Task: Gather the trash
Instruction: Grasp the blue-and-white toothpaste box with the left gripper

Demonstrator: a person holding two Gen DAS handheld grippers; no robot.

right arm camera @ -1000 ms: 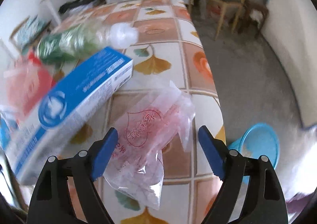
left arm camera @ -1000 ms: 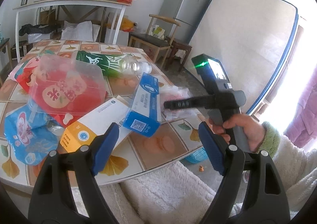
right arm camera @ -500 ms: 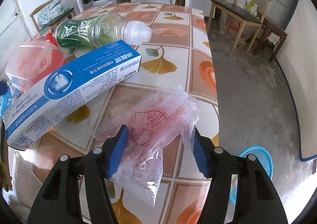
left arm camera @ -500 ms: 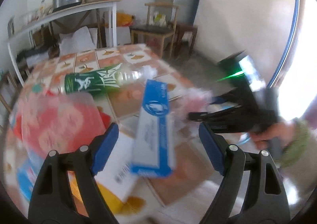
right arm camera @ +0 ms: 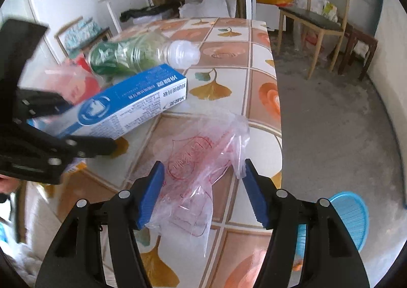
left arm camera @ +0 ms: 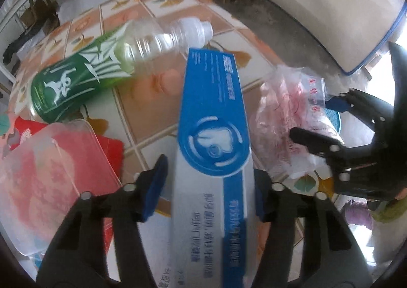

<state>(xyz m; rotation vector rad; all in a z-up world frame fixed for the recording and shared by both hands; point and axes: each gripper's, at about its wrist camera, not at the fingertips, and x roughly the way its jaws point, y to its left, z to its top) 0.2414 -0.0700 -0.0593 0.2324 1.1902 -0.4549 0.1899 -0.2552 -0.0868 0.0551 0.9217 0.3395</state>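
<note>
On the table, the left tongs have swung over the blue box, jaws closing around it; the right tongs are reopening, astride the plastic bag, ungripped.

Both wrist views look steeply down, close over the table — sharing the blue box and bottle
</note>
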